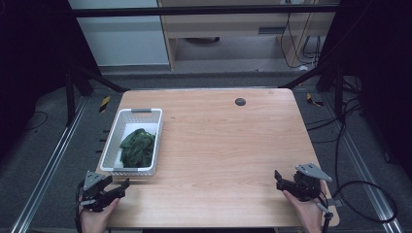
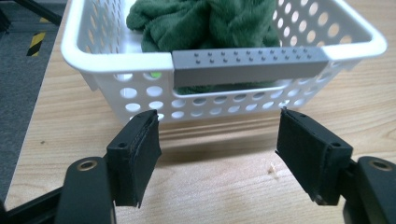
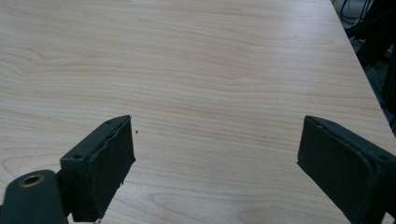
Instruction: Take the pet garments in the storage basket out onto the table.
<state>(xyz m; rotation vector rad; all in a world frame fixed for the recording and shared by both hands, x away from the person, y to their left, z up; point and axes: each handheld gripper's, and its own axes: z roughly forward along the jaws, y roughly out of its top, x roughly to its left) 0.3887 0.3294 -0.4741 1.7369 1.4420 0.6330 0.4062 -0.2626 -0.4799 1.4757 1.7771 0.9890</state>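
A white perforated basket (image 1: pixel 111 145) with grey handles stands on the left side of the wooden table, and a crumpled dark green cloth (image 1: pixel 138 147) lies inside it. My left gripper (image 1: pixel 122 186) rests at the table's near left corner, just in front of the basket, open and empty. In the left gripper view the basket (image 2: pixel 116 74) with its grey handle (image 2: pixel 247 65) fills the top, the green cloth (image 2: pixel 210 21) piled inside, and my left gripper (image 2: pixel 217 142) spreads wide before it. My right gripper (image 1: pixel 279 178) sits at the near right, open; in the right gripper view my right gripper (image 3: pixel 215 151) holds nothing above bare wood.
A small dark round disc (image 1: pixel 240 101) lies near the table's far edge. The wooden tabletop (image 1: pixel 228 145) stretches bare between the basket and the right gripper. Cables (image 1: pixel 359 189) trail on the floor to the right, and metal frame legs stand behind the table.
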